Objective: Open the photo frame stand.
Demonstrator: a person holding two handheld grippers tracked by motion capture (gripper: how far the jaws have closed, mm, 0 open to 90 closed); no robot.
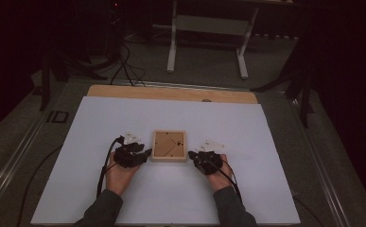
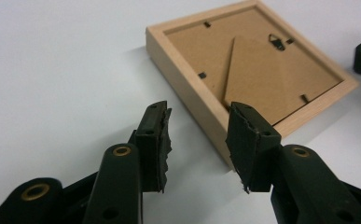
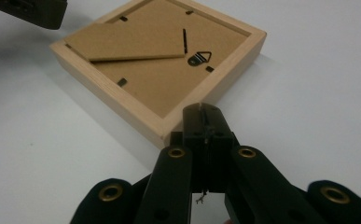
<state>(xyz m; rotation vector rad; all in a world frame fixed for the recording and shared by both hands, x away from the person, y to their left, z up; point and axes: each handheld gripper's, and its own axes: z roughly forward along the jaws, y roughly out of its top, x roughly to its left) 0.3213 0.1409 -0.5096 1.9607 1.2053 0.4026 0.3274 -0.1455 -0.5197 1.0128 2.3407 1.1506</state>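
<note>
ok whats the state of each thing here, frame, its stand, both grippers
picture frame: flat on the white sheet, back side up, not held
stand flap on the frame's back: folded nearly flat
hanger hook: lying flat on the backing
left gripper: open, jaws apart at the frame's near corner, nothing pressed between them
right gripper: shut, empty, tip just beside the frame's corner

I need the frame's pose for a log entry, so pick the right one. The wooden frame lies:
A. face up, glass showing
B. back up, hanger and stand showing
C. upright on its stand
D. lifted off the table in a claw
B: the frame lies flat on the white sheet with its brown backing up, the metal hanger and folded stand in plain sight.
</note>
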